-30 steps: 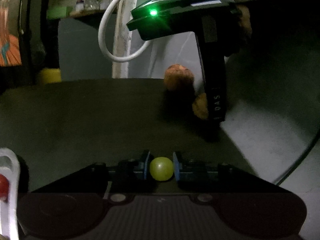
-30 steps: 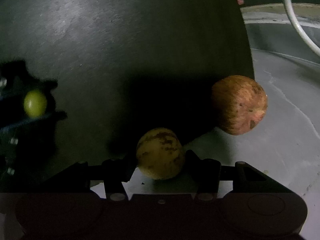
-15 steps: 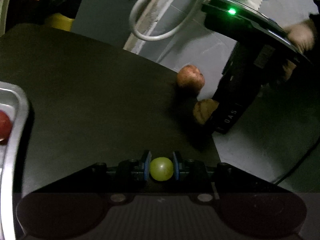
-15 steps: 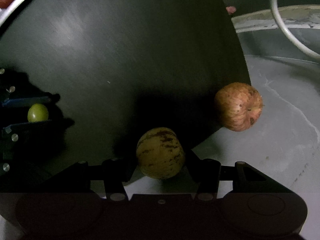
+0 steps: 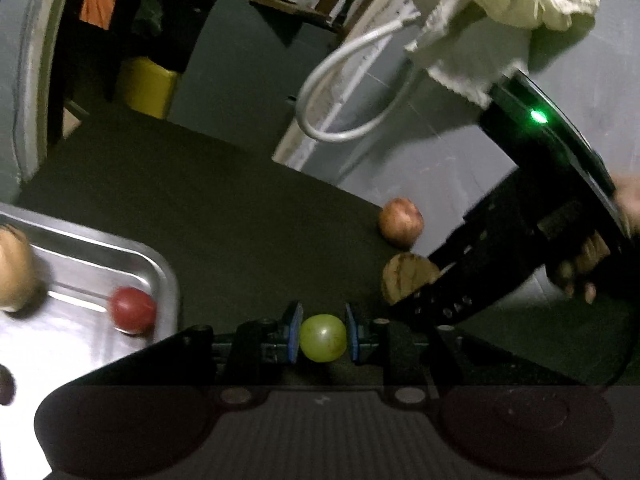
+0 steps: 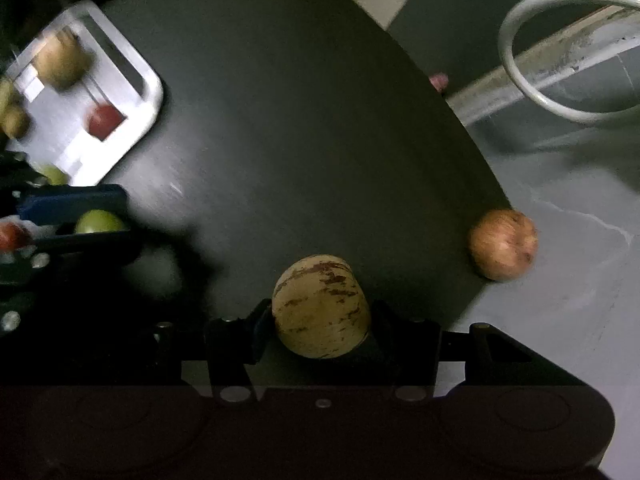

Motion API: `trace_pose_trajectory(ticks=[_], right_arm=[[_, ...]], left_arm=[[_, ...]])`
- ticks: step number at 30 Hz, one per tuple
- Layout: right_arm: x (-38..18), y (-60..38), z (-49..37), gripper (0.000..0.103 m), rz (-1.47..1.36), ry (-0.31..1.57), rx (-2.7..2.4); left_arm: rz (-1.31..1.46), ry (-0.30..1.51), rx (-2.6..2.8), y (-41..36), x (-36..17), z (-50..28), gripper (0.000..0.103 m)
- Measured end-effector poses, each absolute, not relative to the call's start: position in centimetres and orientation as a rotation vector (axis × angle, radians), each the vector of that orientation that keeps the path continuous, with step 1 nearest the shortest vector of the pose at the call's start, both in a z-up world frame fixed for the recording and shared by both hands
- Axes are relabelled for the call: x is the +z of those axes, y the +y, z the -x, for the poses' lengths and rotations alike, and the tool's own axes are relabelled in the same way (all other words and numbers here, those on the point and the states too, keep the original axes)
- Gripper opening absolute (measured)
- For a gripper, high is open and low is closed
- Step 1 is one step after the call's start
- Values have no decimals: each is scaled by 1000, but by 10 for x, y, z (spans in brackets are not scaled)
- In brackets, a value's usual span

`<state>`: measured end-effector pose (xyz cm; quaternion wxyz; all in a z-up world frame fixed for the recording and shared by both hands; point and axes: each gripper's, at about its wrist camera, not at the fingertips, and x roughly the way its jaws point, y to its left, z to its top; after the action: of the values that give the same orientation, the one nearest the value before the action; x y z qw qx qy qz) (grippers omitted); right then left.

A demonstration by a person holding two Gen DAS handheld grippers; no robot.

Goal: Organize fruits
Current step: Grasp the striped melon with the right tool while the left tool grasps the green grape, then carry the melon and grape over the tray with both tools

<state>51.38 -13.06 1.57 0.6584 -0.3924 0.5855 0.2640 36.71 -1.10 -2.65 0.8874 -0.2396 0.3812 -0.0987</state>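
Note:
My left gripper [image 5: 322, 338] is shut on a small green grape [image 5: 323, 338], held above the dark round table [image 5: 224, 224]. My right gripper [image 6: 322, 320] is shut on a yellow fruit with brown streaks [image 6: 321, 306], also seen in the left wrist view [image 5: 408, 280]. A reddish apple [image 6: 503, 244] lies at the table's right edge, also in the left wrist view [image 5: 401, 222]. A metal tray [image 5: 160, 276] to the left holds a red fruit [image 5: 132, 310] and a tan fruit [image 5: 14, 276]. The right wrist view shows the tray [image 6: 150, 92] far left, with the left gripper [image 6: 80, 220] below it.
A white cable loop [image 5: 340, 112] hangs beyond the table's far edge. A yellow stool [image 5: 148, 88] stands on the grey floor [image 6: 560, 320] behind the table. A white cloth [image 5: 500, 20] covers the arm above the right gripper's body [image 5: 520, 240].
Both grippers have swung left with their fruits still held. The metal tray with fruits has come well into both views. The apple has not moved on the table.

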Motion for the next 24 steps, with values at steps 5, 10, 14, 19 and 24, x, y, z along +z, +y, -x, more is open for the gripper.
trace_pose_trajectory(ticks=[5,10,14,19,24], right_arm=[[24,-115,-493,54,742,1259,628],[31,-94,-474,54,653,1214,638],[39,-82,-462,54,572,1150,633],[49,-72,-442,54,463,1079,617],[53,-65,-415,54,400,1020,604]], left_arm=[[483,774,-172,16,-9,-357,25],[472,757,-141,42,1,-347,25],[470,749,-118,61,6,-341,25],[467,752,-93,86,9,-331,25],[449,748,-70,113,11,-317,25]])
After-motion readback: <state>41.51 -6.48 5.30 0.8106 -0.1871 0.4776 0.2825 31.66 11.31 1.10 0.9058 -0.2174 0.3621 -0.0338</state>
